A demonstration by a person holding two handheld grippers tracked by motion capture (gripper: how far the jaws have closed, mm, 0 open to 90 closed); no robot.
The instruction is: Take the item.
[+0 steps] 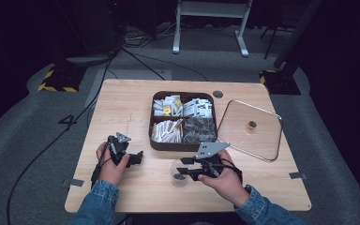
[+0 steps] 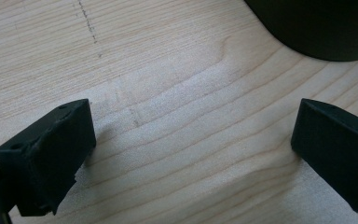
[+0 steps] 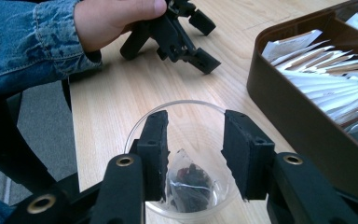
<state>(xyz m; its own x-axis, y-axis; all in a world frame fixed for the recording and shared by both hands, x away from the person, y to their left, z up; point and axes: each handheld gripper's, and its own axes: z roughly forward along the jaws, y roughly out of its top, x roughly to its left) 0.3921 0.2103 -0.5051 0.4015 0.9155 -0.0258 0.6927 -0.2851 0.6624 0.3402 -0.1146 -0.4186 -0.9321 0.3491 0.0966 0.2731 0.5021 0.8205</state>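
Right gripper view looks into my clear plastic cup (image 3: pixel 182 158): a pyramid tea bag (image 3: pixel 189 184) lies inside, apex up, between my right gripper (image 3: pixel 193 140)'s parted jaws, unpinched. High view places the cup before the brown box (image 1: pixel 155 143). My left gripper (image 2: pixel 191 149) gapes wide over bare wood-grain table (image 2: pixel 168 70).

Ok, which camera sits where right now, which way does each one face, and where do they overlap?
High view: above the person's side, facing forward and down on the table; both forearms, left gripper and right gripper show.
Left gripper view: on the left gripper, facing down at bare wood between open jaws, the brown box beyond.
Right gripper view: on the right gripper, facing into the clear cup with a tea bag.
Shared: high and right gripper views both show the cup, box and left gripper.
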